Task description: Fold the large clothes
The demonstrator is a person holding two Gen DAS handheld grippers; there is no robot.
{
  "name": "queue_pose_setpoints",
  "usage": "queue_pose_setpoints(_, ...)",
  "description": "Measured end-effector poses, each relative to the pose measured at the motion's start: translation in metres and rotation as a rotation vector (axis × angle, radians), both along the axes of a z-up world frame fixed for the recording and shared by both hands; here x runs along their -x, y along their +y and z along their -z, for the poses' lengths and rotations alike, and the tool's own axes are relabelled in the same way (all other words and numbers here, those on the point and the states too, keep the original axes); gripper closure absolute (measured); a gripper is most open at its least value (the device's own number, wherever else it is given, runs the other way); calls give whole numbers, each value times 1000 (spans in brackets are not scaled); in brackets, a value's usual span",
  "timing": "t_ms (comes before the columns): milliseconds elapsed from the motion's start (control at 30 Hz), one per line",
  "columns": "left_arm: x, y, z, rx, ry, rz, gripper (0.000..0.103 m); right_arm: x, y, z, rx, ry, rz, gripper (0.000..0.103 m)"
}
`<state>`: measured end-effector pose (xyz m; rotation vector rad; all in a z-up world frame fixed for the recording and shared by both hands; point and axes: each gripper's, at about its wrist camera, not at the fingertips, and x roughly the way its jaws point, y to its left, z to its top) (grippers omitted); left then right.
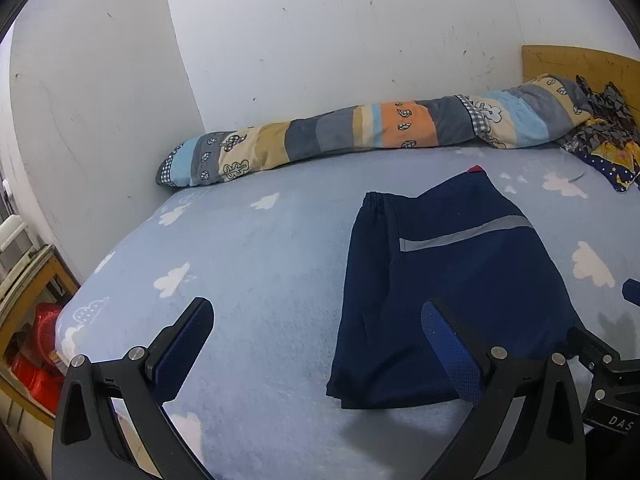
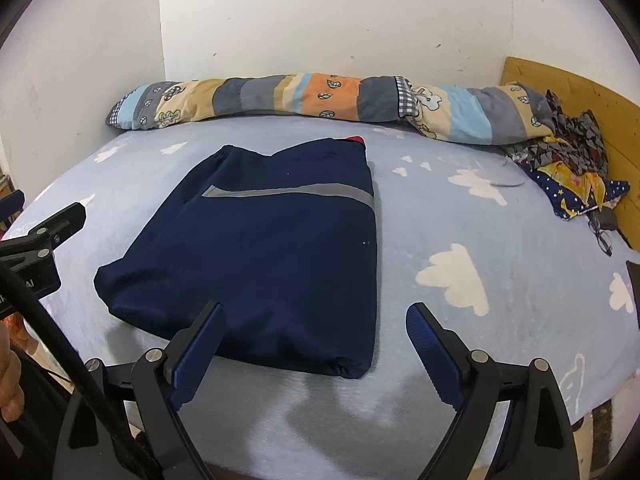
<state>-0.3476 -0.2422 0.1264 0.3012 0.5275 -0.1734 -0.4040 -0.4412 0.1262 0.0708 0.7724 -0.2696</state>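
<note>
A folded navy garment [image 2: 272, 252] with a grey stripe lies flat on the light blue cloud-print bed sheet [image 2: 460, 220]. In the left wrist view the same navy garment [image 1: 448, 288] sits right of centre. My left gripper [image 1: 316, 316] is open, hovering at the garment's near left corner with nothing between its fingers. My right gripper [image 2: 316, 320] is open too, just above the garment's near edge, holding nothing. A red bit of fabric [image 2: 355, 139] peeks out at the garment's far end.
A long patchwork bolster [image 2: 320, 100] lies along the white wall. Crumpled patterned clothes [image 2: 572, 168] and glasses [image 2: 604, 232] rest by the wooden headboard [image 2: 580, 92]. Left of the bed stands a wooden shelf with red items [image 1: 36, 344]. A hand [image 2: 8, 380] shows at the left edge.
</note>
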Motion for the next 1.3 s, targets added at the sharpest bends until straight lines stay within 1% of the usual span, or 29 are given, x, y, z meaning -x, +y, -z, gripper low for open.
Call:
queue_pose_setpoints(300, -1, 1, 2, -13, -7, -8, 0, 0, 3, 0, 4, -1, -9, 8)
queue_pose_setpoints(1300, -1, 5, 0, 2, 0, 4, 0, 2, 2, 0, 3, 1, -7, 8)
